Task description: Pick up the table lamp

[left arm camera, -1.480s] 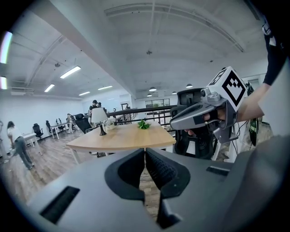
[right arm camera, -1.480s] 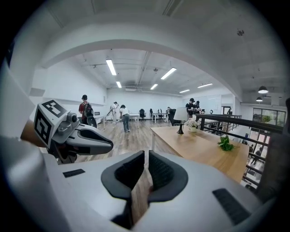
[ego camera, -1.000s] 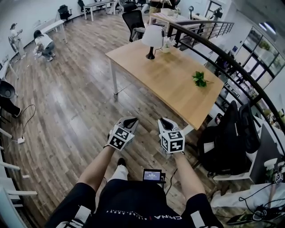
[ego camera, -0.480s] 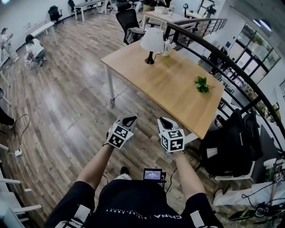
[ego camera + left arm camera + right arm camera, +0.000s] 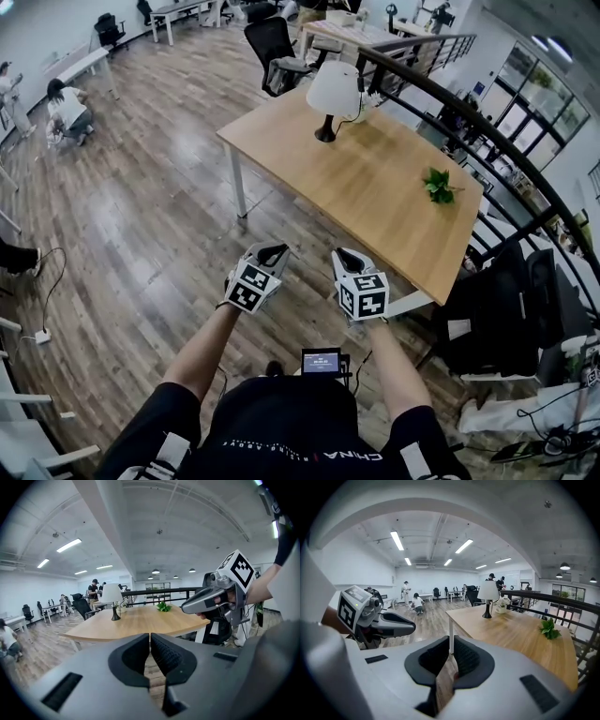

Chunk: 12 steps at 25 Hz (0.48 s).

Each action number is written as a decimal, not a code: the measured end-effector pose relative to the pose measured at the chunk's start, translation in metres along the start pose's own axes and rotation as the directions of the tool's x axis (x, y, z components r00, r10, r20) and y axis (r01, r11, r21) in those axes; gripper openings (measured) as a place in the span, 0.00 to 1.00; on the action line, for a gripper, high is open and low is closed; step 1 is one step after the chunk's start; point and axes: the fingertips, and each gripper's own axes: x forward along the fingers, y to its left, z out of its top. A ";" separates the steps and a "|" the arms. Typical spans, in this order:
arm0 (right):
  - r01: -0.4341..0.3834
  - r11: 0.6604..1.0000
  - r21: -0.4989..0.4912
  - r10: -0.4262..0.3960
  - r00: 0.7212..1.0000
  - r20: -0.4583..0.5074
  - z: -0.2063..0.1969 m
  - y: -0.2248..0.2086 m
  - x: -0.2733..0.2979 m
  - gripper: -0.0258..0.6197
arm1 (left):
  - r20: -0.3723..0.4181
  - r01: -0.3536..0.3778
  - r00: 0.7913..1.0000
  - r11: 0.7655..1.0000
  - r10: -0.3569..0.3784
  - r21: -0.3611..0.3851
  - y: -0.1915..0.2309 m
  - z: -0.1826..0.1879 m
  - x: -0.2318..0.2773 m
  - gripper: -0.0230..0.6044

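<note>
The table lamp [image 5: 333,92], white shade on a slim black stem and foot, stands upright at the far corner of the wooden table [image 5: 375,192]. It shows small and far in the left gripper view [image 5: 112,595] and the right gripper view [image 5: 488,592]. My left gripper [image 5: 271,252] and right gripper [image 5: 346,256] are held side by side over the floor, short of the table's near edge and well away from the lamp. Both are shut and empty, as each gripper's own view shows for the left [image 5: 150,636] and the right [image 5: 451,642].
A small green plant [image 5: 438,185] lies on the table's right part. A dark curved railing [image 5: 469,122] runs behind the table. A black office chair [image 5: 274,45] stands beyond the lamp, black bags [image 5: 502,309] at the right. A person [image 5: 66,105] crouches far left.
The table and lamp have drawn nearer and shifted rightward in the head view as the person walks toward them. Both grippers keep their spot in the view and stay shut.
</note>
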 end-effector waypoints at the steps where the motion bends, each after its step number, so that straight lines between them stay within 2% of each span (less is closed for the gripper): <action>1: 0.000 1.000 -0.001 0.000 1.000 -0.004 0.002 -0.001 0.005 0.12 | 0.000 0.000 1.000 1.000 0.000 -0.004 0.005 0.000 0.001 0.08; 7: -0.020 1.000 0.000 0.020 1.000 -0.007 0.014 -0.016 0.044 0.12 | -0.009 0.007 1.000 1.000 -0.008 -0.026 0.032 -0.001 0.031 0.08; 12: -0.025 1.000 -0.003 0.025 0.999 -0.021 0.022 -0.054 0.088 0.12 | -0.005 -0.003 1.000 0.999 0.003 -0.054 0.061 0.008 0.071 0.08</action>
